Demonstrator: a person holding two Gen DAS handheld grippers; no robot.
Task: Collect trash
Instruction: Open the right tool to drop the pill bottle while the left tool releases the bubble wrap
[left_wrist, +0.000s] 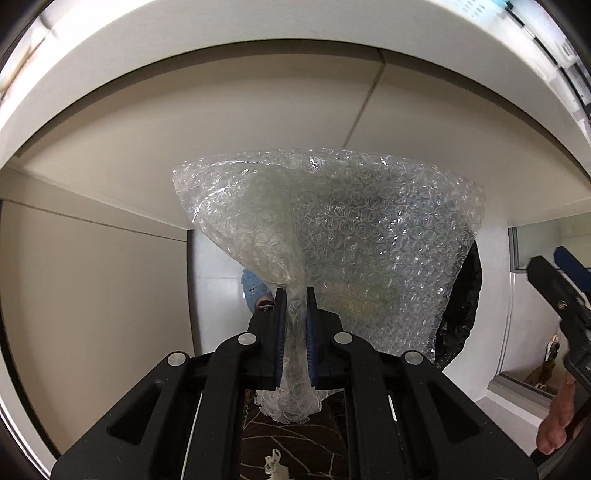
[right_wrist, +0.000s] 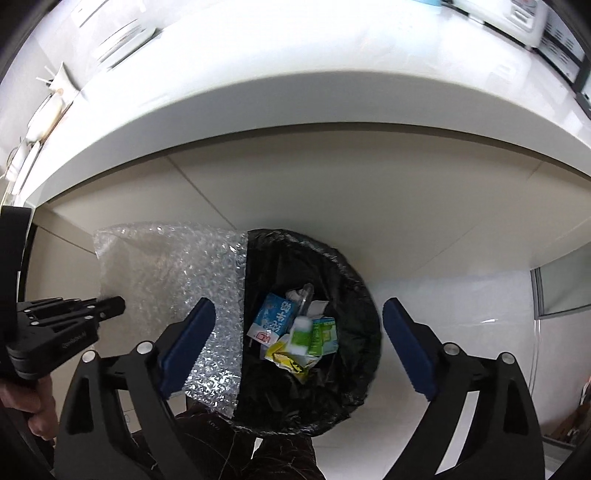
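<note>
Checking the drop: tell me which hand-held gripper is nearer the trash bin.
Right. The right hand-held gripper hangs open above the trash bin; the left hand-held gripper is off beside it, clamping the bubble wrap.

the bubble wrap hides most of the black-lined bin in the left wrist view; only a dark sliver shows at its right. in the right wrist view the same sheet covers the bin's left rim. print on the blue carton and green box is too small to read. far countertop items are blurred and cut off.
</note>
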